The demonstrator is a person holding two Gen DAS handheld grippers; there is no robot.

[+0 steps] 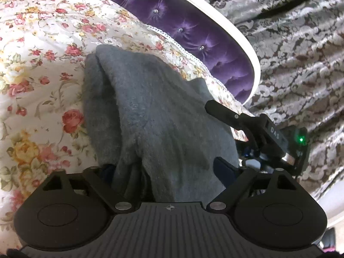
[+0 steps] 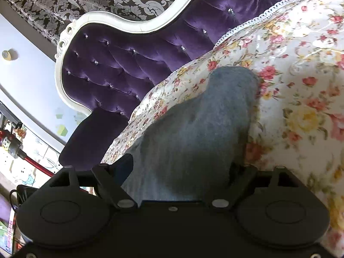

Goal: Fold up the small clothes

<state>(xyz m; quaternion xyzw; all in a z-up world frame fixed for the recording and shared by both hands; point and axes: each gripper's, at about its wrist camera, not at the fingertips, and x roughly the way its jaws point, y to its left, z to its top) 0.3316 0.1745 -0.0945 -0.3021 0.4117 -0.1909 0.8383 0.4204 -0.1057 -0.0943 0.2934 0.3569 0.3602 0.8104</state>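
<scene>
Left tongs point(image 1: 165, 167), lower centre, straddle the grey garment point(image 1: 150, 116); whether the pads clamp it cannot be told. Garment lies bunched on the floral bed cover point(image 1: 38, 64). Right tongs point(image 2: 180, 172), lower centre: likewise undetermined. Folding appears under way, unfinished.

Purple headboard point(image 1: 193, 43) blocks the far side; floral bedspread point(image 1: 38, 64) lies open.

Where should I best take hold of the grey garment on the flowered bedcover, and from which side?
The grey garment: probably its rounded far end, from beyond its tip: it lies flat and free on the bedcover, while the near end is bunched.
</scene>
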